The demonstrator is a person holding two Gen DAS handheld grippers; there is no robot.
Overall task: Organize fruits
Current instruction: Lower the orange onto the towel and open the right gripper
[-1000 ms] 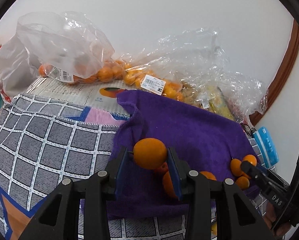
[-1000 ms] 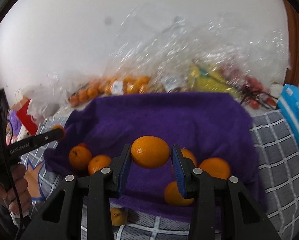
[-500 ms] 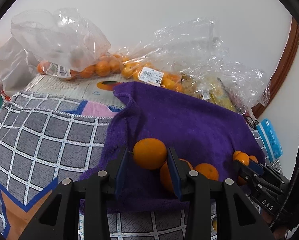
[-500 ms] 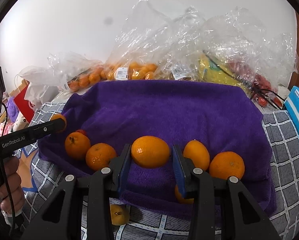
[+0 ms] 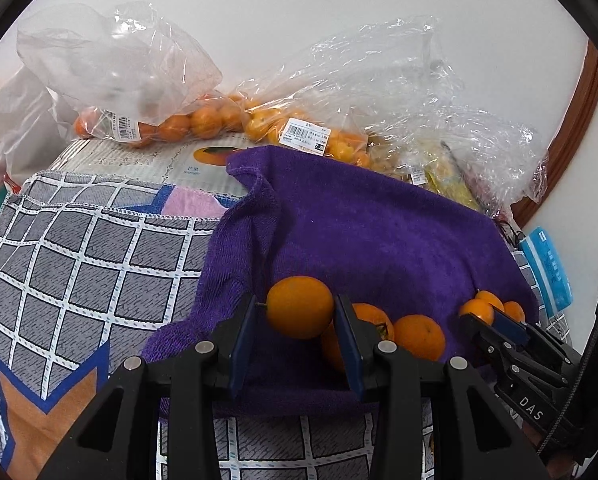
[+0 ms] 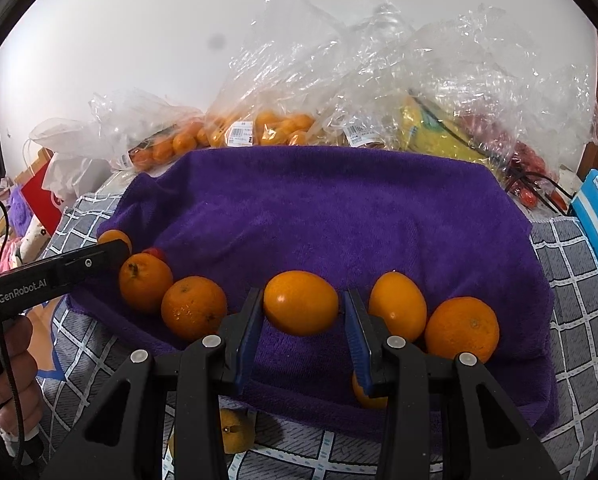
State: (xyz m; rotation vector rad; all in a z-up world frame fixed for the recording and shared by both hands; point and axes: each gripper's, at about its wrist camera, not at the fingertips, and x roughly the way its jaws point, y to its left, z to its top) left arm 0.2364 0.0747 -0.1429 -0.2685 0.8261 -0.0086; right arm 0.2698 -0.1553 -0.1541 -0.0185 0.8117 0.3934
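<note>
Since a second ago: both views tipped downward, purple towel (image 6: 339,216) now lower and fuller in frame, fruit row sharper, bags at the back risen toward the top. No change in either grip.

Nearest, right gripper (image 6: 301,308): jaws narrowly spread, pinching an orange (image 6: 301,302) between the blue pads, held just above the towel's front fold. Left gripper (image 5: 299,312) likewise pressed onto its own orange (image 5: 300,306), over the towel's left front corner.

Just beyond, loose oranges along the towel's near edge: two at left (image 6: 193,307), two at right (image 6: 461,328), a gap between them under the right gripper's fruit. One small fruit (image 6: 235,430) off the towel, on the checked cloth (image 5: 79,264).

Farthest, clear bags of fruit (image 5: 203,120) against the wall.

Probably best: lower into the gap, set down gently on the pile, release only once resting, avoid nudging neighbours toward the edge.
</note>
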